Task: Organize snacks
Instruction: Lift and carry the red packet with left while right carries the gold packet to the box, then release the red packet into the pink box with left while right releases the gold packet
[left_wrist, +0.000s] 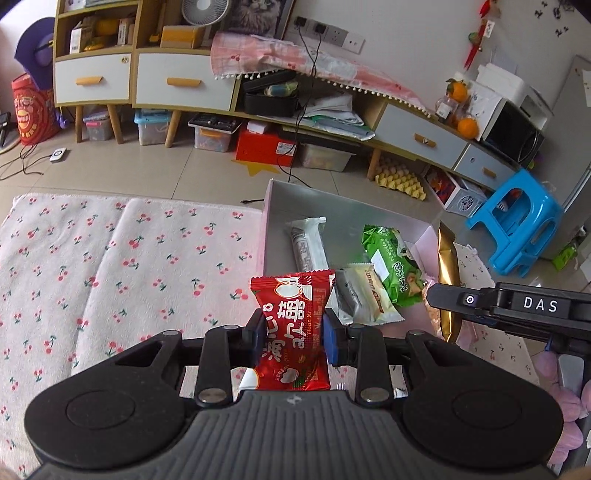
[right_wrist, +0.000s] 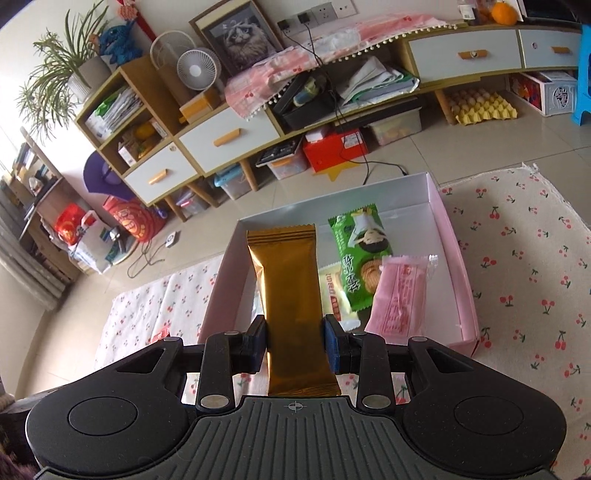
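Note:
My left gripper (left_wrist: 293, 334) is shut on a red snack packet (left_wrist: 291, 325), held upright near the front left corner of the pink box (left_wrist: 266, 229). My right gripper (right_wrist: 295, 341) is shut on a gold snack packet (right_wrist: 290, 295), held over the box's (right_wrist: 452, 258) near edge; the gold packet also shows in the left wrist view (left_wrist: 448, 273). In the box lie a green biscuit packet (right_wrist: 364, 258), a pink packet (right_wrist: 400, 299), a cream packet (right_wrist: 334, 291) and a white bar (left_wrist: 308, 247).
The box sits on a cherry-print cloth (left_wrist: 110, 266) on the floor. Behind stand a low cabinet (left_wrist: 184, 85) with drawers, storage bins (left_wrist: 212, 133), a red box (left_wrist: 264, 147), a yellow egg tray (left_wrist: 400, 181) and a blue stool (left_wrist: 517, 221). A black cable (left_wrist: 299, 122) runs down to the floor.

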